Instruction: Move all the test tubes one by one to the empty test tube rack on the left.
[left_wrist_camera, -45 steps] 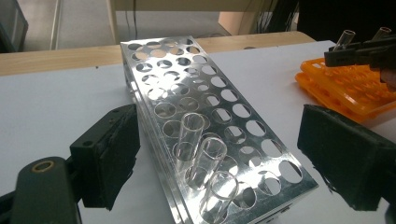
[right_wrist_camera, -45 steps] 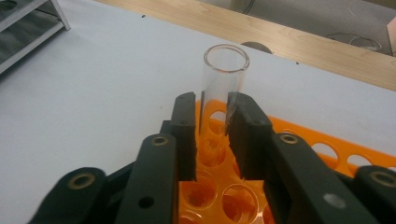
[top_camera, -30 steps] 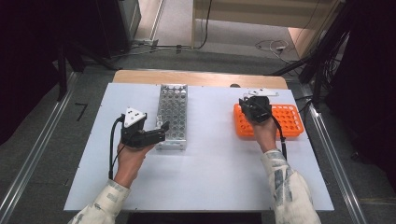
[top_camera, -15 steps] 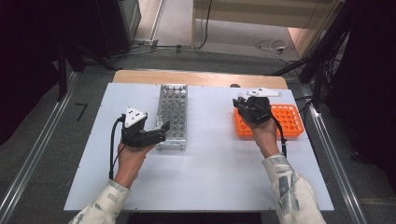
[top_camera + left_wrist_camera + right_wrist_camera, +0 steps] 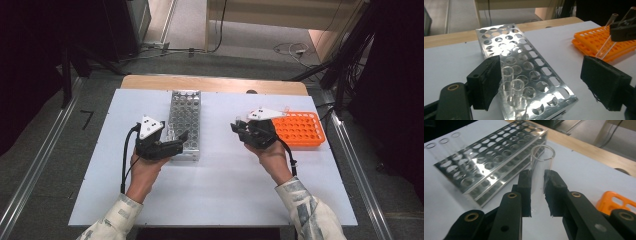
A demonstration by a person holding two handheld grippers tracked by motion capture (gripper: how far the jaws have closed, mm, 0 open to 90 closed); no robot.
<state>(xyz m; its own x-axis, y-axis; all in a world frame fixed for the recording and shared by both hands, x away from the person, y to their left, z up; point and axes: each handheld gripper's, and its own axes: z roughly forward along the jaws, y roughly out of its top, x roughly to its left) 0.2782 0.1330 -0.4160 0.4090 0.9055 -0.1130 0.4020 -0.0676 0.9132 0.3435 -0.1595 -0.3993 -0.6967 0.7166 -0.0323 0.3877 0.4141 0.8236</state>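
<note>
One glass test tube (image 5: 541,173), standing upright in the pinching right claw (image 5: 537,192), is travelling toward the steel rack (image 5: 185,122) at its left; the left claw (image 5: 549,82) is gaping, straddling the rack's near corner.

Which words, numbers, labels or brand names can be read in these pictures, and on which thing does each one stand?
None: no readable text stands on anything.
Metal tube rack: bare perforated metal, no label.
Orange tube rack: no marking that can be made out.
Clear glass tube, clamped in the right hand-held gripper: plain, no print.
Left hand-held gripper: black jaws, no lettering.
</note>
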